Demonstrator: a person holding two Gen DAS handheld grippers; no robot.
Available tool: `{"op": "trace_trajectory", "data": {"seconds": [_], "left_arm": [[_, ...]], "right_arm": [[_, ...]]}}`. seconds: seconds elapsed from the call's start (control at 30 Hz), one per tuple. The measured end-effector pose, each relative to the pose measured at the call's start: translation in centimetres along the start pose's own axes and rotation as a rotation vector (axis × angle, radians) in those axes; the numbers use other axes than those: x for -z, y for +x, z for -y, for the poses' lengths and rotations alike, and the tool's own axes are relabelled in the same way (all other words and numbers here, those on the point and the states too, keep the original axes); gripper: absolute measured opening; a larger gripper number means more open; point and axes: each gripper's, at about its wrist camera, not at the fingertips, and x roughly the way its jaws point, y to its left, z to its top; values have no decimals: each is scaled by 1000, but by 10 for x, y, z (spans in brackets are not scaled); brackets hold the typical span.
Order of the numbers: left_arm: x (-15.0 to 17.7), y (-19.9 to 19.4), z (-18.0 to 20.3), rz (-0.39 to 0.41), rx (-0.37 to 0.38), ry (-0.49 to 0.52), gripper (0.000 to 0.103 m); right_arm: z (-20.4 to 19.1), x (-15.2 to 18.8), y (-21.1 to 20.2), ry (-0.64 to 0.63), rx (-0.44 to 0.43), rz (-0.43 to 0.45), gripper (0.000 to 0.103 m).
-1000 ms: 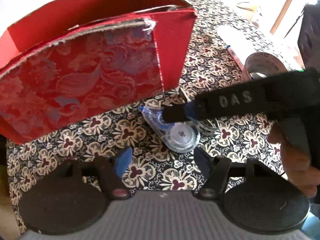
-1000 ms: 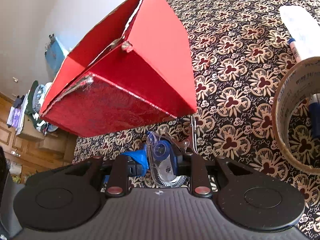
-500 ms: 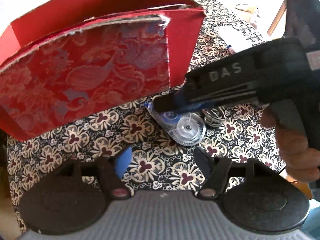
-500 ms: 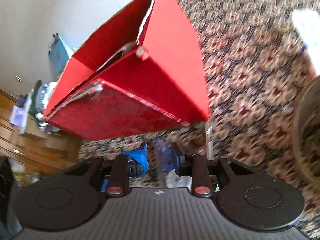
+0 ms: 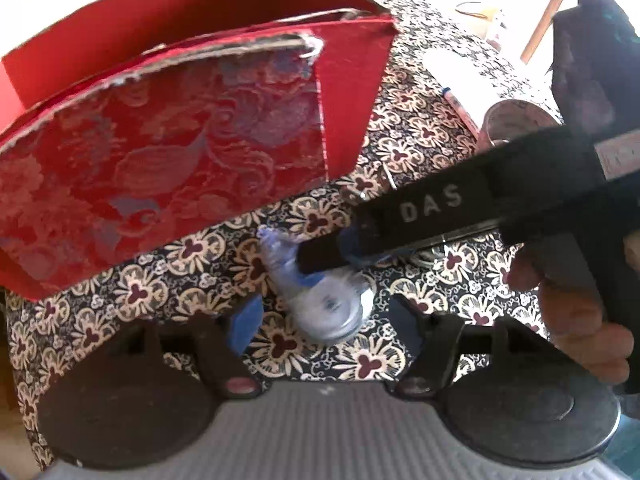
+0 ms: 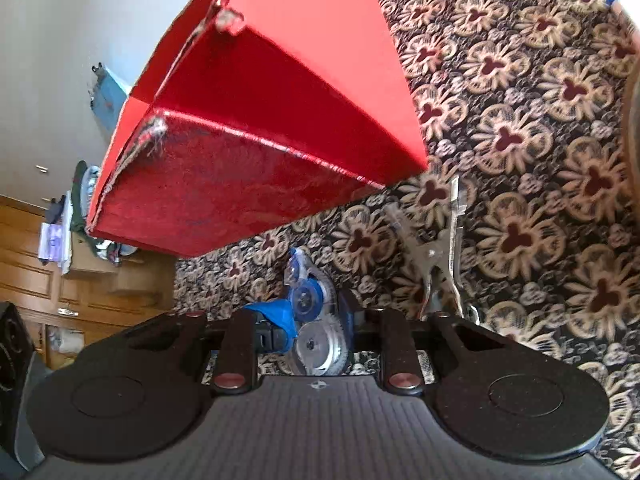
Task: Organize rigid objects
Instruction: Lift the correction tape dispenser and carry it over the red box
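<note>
A clear correction-tape dispenser (image 5: 324, 304) with blue parts is held between my right gripper's fingers (image 5: 332, 252); it also shows in the right wrist view (image 6: 316, 320). My right gripper (image 6: 316, 320) is shut on it, lifted a little above the patterned cloth. My left gripper (image 5: 324, 316) is open and empty, with the dispenser hanging just ahead between its blue pads (image 5: 244, 320). The open red box (image 5: 180, 120) stands behind and left; it also shows in the right wrist view (image 6: 272, 120).
Metal nail clippers (image 6: 440, 252) lie on the floral cloth (image 6: 520, 160) to the right of the box. A roll of tape (image 5: 516, 120), a pen (image 5: 460, 108) and a white object (image 5: 460, 76) lie at the far right.
My right gripper closed on the tape dispenser and lifted it off the cloth, moving it toward my left gripper. The left gripper stayed open and nearly still.
</note>
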Motion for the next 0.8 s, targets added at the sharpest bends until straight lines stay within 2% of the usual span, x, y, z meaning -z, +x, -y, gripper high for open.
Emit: {"op": "trace_trajectory", "data": {"seconds": [0.23,0.3,0.37,0.43,0.5,0.63,0.8], "left_arm": [[6,15,-7,-30,-31,-21,71],[9,13,-8,-9,-43,-16,65],[9,13,-8,2,-52,-18,52],[9,13,-11,10,-59,-29,47],[8,12,-14,16,-56,-43,46],[9,8,-20,23,-35,-66,47],[7,2,-37,33,59,-164,47]], "right_arm": [[-8,3,8,-59,15,13,5],[-12,4,13,-72,15,12,6],[-17,4,15,-80,8,5,7],[-21,5,18,-89,2,-3,8],[-26,6,24,-88,1,-2,8],[-22,4,22,-73,-4,5,9],[-21,1,19,-48,-37,1,11]]}}
